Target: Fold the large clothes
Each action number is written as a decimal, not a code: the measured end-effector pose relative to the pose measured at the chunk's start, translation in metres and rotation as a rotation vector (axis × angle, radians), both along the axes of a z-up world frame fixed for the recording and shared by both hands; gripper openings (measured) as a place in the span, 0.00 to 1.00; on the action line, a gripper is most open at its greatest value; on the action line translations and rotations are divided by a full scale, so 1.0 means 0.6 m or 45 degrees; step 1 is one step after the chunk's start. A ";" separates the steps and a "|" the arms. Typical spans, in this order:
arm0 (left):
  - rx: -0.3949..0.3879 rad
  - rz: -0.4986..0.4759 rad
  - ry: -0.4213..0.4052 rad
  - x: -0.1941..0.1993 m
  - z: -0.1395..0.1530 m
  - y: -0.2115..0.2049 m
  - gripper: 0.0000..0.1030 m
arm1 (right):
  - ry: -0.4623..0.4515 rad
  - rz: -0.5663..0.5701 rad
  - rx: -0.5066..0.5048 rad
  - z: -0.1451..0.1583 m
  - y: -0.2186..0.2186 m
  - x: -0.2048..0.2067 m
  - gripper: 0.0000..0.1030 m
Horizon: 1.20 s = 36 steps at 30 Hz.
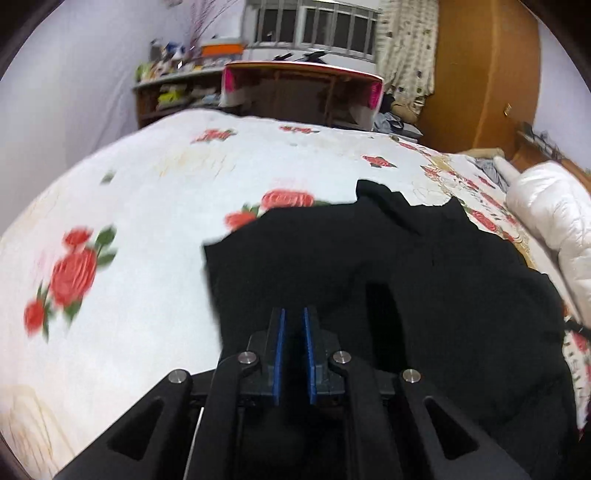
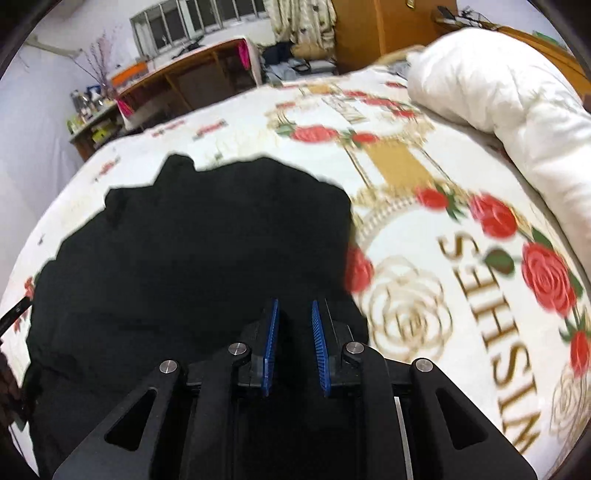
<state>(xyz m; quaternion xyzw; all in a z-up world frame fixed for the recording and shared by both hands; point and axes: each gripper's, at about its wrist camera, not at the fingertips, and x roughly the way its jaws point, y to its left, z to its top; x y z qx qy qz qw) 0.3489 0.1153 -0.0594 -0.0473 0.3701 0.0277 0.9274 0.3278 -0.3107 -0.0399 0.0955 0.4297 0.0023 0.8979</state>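
Right now a big black garment [image 1: 424, 277] lies rumpled on the rose-print bed [image 1: 147, 192]. Left tongs [image 1: 293, 321] look pinched closed on its near edge. Right tongs [image 2: 293, 314] stand slightly apart; whether they grip, I cannot tell. Next, I think, lift and fold the edge over.

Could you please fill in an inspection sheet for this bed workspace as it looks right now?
Surface: bed with white rose-print cover, mostly smooth.
Job's things: black garment spread on the cover, far edge uneven and rumpled.
Clutter: rolled white duvet along the bed's right side, apart from the garment.
Grippers: left gripper shut, black cloth around its fingers, grip unclear; right gripper with a narrow gap between its pads, over the garment's right edge, grip unclear.
Cables: nothing seen.
Surroundings: wooden desk past the bed's far end, cluttered shelf, barred window, patterned curtain.
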 end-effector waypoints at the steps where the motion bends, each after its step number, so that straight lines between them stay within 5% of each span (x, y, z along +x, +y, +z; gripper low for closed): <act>1: 0.021 0.007 0.028 0.025 -0.012 0.000 0.11 | -0.001 0.003 0.006 -0.001 0.000 0.015 0.18; 6: 0.021 0.048 0.103 0.071 -0.071 0.005 0.11 | 0.080 0.020 0.013 -0.053 -0.007 0.075 0.19; 14: 0.014 0.036 0.049 0.024 -0.021 -0.004 0.11 | 0.061 0.009 -0.027 -0.030 -0.008 0.045 0.19; 19: -0.024 0.000 -0.018 -0.076 0.043 -0.009 0.11 | -0.001 0.044 0.010 0.030 0.003 -0.059 0.51; 28: -0.007 -0.056 -0.071 -0.275 0.125 -0.050 0.22 | -0.045 0.124 0.053 0.100 0.049 -0.257 0.51; 36: -0.030 -0.054 -0.079 -0.425 0.161 -0.066 0.23 | -0.086 0.163 0.040 0.140 0.082 -0.394 0.51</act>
